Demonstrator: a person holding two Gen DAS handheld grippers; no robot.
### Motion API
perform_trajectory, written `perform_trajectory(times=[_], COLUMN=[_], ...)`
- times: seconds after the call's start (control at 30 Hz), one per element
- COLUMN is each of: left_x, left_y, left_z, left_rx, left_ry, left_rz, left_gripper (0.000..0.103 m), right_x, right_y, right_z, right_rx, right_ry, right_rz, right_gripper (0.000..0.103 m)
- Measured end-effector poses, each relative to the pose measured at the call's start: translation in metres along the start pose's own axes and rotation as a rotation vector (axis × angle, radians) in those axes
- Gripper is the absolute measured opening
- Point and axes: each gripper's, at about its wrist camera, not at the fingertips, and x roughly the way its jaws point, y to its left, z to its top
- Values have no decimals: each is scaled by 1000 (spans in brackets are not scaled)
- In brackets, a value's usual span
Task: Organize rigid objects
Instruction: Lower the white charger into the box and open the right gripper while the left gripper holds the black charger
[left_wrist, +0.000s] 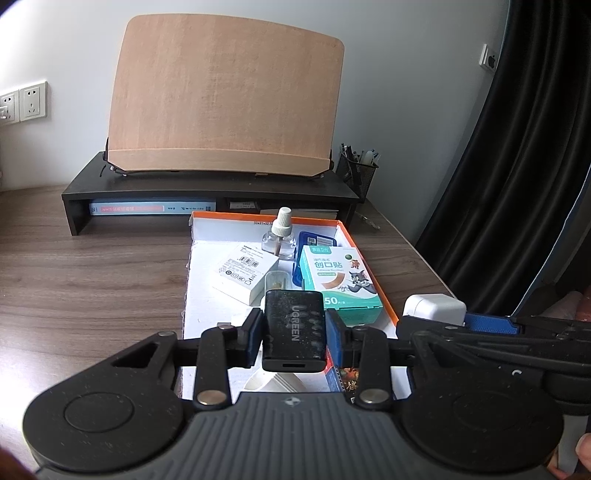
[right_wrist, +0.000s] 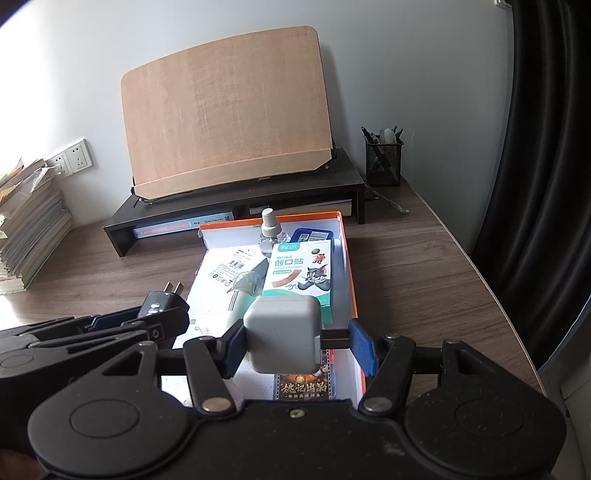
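Observation:
My left gripper (left_wrist: 294, 336) is shut on a black UGREEN charger (left_wrist: 294, 328) and holds it above the near part of an orange-rimmed white box (left_wrist: 369, 266). My right gripper (right_wrist: 297, 343) is shut on a white charger block (right_wrist: 282, 334), also above the box's near end (right_wrist: 352, 288). The white charger shows at the right in the left wrist view (left_wrist: 434, 306); the black charger's plug shows at the left in the right wrist view (right_wrist: 162, 299). In the box lie a teal bandage box (left_wrist: 340, 284), a white carton (left_wrist: 245, 275), a clear bottle (left_wrist: 279, 240) and a blue case (left_wrist: 317, 242).
A black desk riser (left_wrist: 207, 188) with a wooden board (left_wrist: 225, 96) stands behind the box. A mesh pen holder (right_wrist: 384, 158) is at the back right. A stack of books (right_wrist: 29, 229) lies at the left. A dark curtain (right_wrist: 546, 147) hangs past the desk's right edge.

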Motion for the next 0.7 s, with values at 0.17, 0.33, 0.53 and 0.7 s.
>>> perform_trajectory(times=[0.17,0.33,0.53,0.7], left_x=[3,5,5,5], left_y=[1,3,3,4], left_z=[1,1,0,0], left_rx=[-3,-7,-10,-13], left_ry=[4,10,12,11], left_rz=[2,0,-2,4], left_gripper=[36,36,36,36], right_x=[2,4,5,6], right_y=[1,1,0,2], right_z=[0,1,1,1], right_rx=[1,2,4,2], right_ry=[3,7,12,11], right_rz=[3,2,2,0], right_gripper=[72,72,72,72])
